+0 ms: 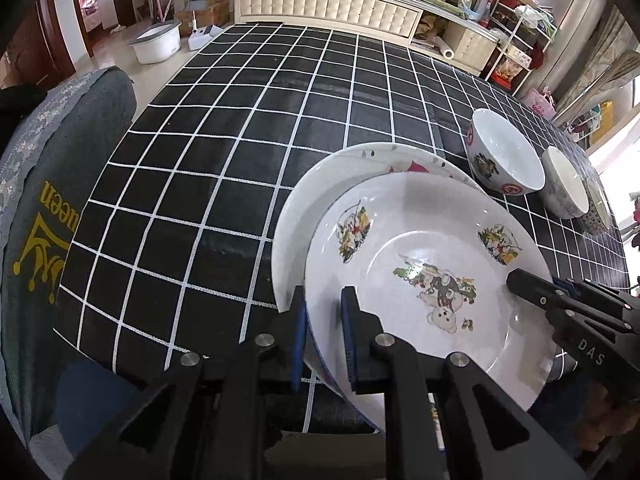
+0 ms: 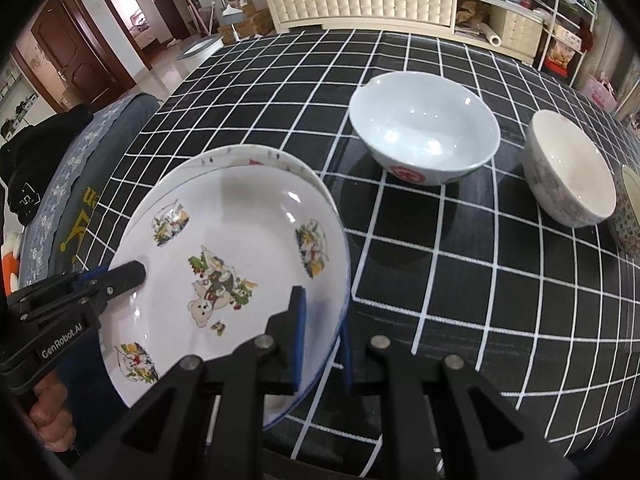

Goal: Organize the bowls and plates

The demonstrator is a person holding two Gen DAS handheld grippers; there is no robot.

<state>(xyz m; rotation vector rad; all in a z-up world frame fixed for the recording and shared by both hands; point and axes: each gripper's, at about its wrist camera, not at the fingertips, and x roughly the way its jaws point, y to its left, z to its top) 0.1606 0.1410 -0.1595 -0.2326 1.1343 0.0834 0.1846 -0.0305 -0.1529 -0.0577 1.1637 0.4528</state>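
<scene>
A white deep plate with cartoon prints (image 1: pixel 420 240) (image 2: pixel 240 216) lies over a second white plate (image 1: pixel 316 184) (image 2: pixel 224 158), offset toward me. My left gripper (image 1: pixel 323 320) (image 2: pixel 132 274) is shut on the cartoon plate's left rim. My right gripper (image 2: pixel 322 332) (image 1: pixel 520 280) is shut on the opposite rim. Whether the two plates touch I cannot tell. To the right stand a large white bowl with red marks (image 1: pixel 504 152) (image 2: pixel 424 120), a smaller white bowl (image 1: pixel 564 184) (image 2: pixel 568 164) and a patterned bowl (image 1: pixel 598 208) (image 2: pixel 630 208) at the edge of view.
The table wears a black cloth with a white grid (image 1: pixel 240 120) (image 2: pixel 440 260). A chair with a grey-green cover (image 1: pixel 60 200) (image 2: pixel 80 160) stands against the table's left side. A cream sideboard (image 1: pixel 328 4) crowded with items runs behind the far edge.
</scene>
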